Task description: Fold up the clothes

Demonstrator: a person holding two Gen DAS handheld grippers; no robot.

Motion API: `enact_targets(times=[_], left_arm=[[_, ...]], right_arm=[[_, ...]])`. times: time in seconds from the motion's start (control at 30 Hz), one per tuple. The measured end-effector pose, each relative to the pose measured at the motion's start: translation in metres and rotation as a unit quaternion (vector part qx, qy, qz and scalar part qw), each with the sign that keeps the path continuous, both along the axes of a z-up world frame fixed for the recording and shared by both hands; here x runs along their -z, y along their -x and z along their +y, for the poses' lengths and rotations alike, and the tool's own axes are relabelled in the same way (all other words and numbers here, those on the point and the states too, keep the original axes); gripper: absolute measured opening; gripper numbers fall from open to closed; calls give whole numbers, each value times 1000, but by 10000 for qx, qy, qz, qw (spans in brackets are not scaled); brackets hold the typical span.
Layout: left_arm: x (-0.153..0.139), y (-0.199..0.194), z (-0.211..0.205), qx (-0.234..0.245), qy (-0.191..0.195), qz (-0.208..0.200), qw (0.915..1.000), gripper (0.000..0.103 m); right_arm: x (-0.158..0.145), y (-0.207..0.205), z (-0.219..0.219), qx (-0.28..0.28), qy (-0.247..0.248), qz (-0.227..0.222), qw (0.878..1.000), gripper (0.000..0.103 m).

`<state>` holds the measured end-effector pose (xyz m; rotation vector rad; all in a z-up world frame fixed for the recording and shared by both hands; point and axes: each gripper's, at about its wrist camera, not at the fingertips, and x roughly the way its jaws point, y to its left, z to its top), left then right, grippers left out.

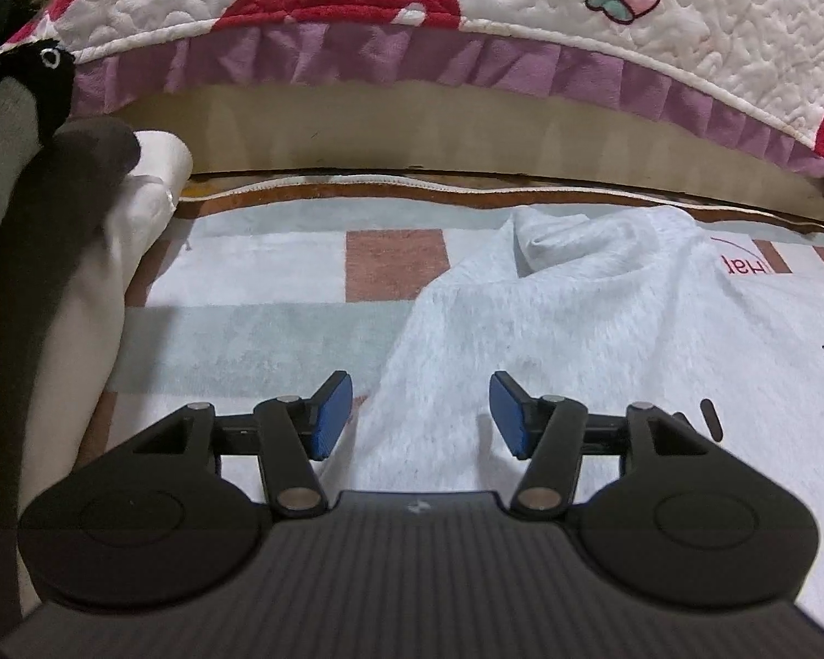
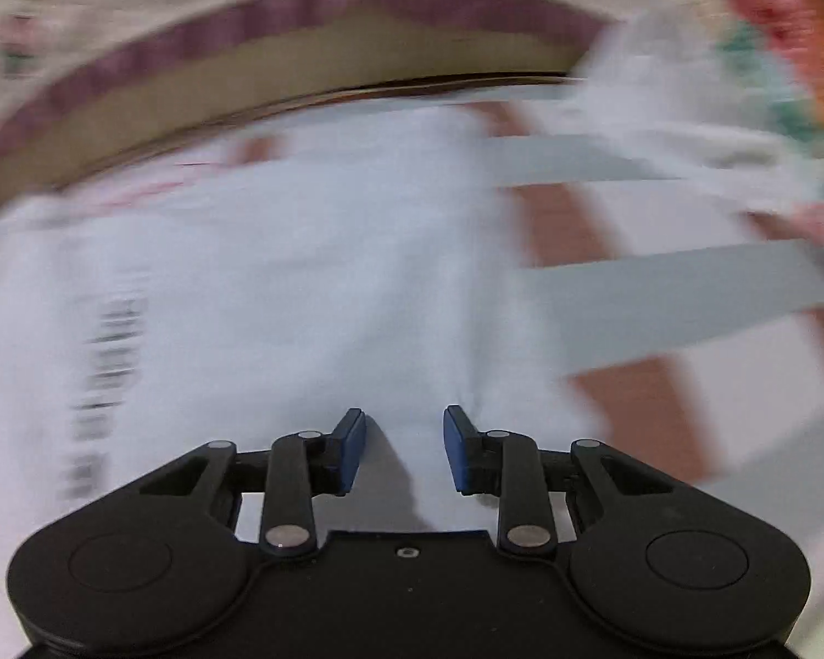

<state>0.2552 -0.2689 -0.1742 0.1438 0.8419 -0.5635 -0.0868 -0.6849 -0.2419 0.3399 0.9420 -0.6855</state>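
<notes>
The light grey sweatshirt (image 1: 604,318) lies rumpled on the checked mat (image 1: 280,296). It looks soft and light; pinch its near edge. Left gripper (image 1: 420,412) and right gripper (image 2: 405,447) gape empty.

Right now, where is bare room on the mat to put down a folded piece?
Free: the checked mat left of the shirt, and mat right of the shirt. Crowded: the far left by the plush toy.

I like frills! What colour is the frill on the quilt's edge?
Purple frill, clearest in the left wrist view.
</notes>
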Motion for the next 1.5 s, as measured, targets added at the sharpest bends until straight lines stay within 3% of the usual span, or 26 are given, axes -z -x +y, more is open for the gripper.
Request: enact_targets(times=[0.07,0.13,0.43,0.7,0.87,1.0,1.23,1.4,1.47,1.5], left_arm=[[0,4,5,19,19,56,10000,56],[3,7,11,47,106,126,9999,56],[15,13,21,198,115,110,9997,58],[4,-37,1,-36,409,161,9990,61],[13,-83,-44,17,328,328,9989,61],[27,-103,-77,270,47,301,9992,61],[34,-99,-88,547,94,470,9973,62],[38,-87,-95,731,-208,134,9970,65],[39,-79,-99,935,-328,-10,9951,61],[38,-74,-99,1153,-318,-26,9928,40]], right_arm=[[-2,8,-8,528,91,121,9985,36],[-8,13,-6,740,-71,-68,9972,36],[-18,-27,86,-649,-215,-813,9943,37],[-16,-68,131,-1879,-134,-641,9800,42],[-5,-65,137,-1981,-106,-690,9777,45],[4,-60,139,-2024,-101,-761,9763,47],[3,-58,136,-2102,-130,-779,9745,48],[3,-58,137,-2128,-118,-765,9740,49],[3,-58,138,-2139,-113,-759,9738,51],[3,-58,138,-2144,-110,-756,9738,52]])
